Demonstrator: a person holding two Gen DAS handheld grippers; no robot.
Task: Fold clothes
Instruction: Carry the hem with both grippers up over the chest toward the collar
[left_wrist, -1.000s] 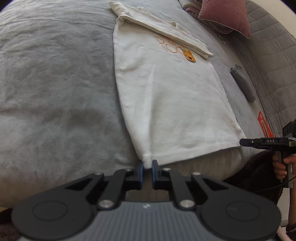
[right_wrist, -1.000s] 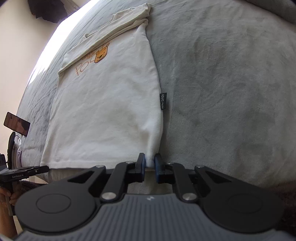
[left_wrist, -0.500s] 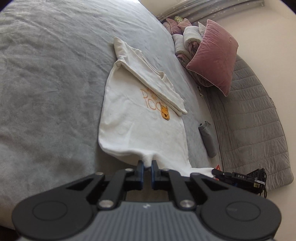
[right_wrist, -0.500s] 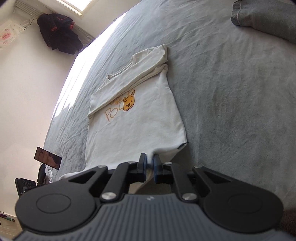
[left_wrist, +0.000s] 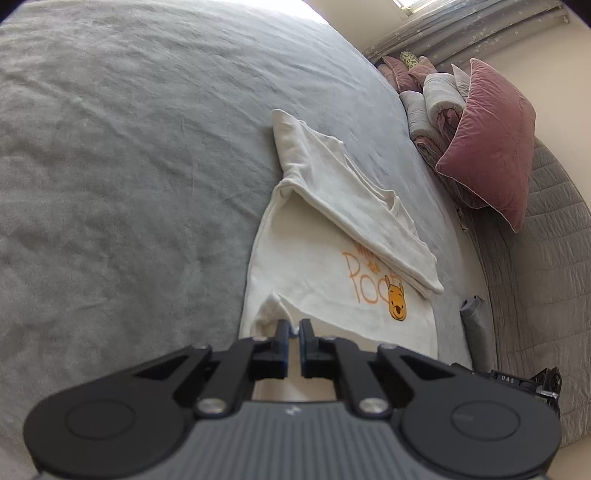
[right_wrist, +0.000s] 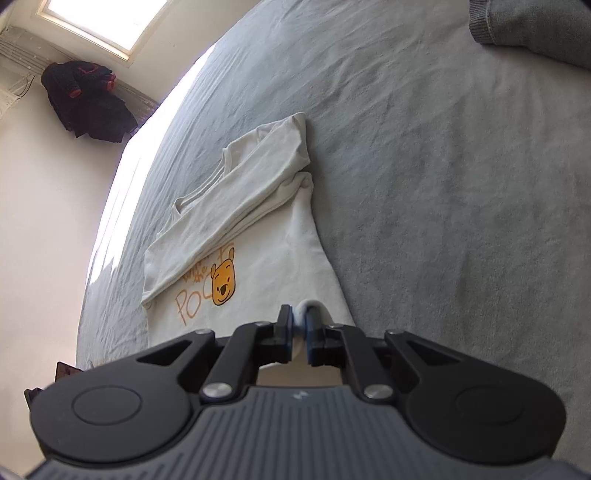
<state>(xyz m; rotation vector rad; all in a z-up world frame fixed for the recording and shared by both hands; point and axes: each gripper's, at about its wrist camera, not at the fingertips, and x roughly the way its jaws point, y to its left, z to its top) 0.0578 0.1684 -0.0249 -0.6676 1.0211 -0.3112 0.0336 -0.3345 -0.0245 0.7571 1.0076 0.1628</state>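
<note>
Hem corners of the white T-shirt (left_wrist: 317, 291) have risen off the bed (left_wrist: 122, 192) toward its bear print; keep both grippers' jaws pinching them: left gripper (left_wrist: 291, 329), right gripper (right_wrist: 299, 316).

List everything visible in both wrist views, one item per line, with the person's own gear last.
T-shirt: one, cream with orange bear print, on the bed, sleeves folded in, hem lifted.
Bed cover: one, grey, under the shirt.
Cushion: one, pink, at the bed's far edge, against rolled bedding.
Rolled bedding: a pile, grey and pink.
Grey roll: one, beside the shirt.
Grey garment: one, top corner of the bed.
Dark jacket: one, hanging on the wall.
Window: one, bright.
Left hand-held gripper: black, shut on the hem.
Right hand-held gripper: black, shut on the hem.
</note>
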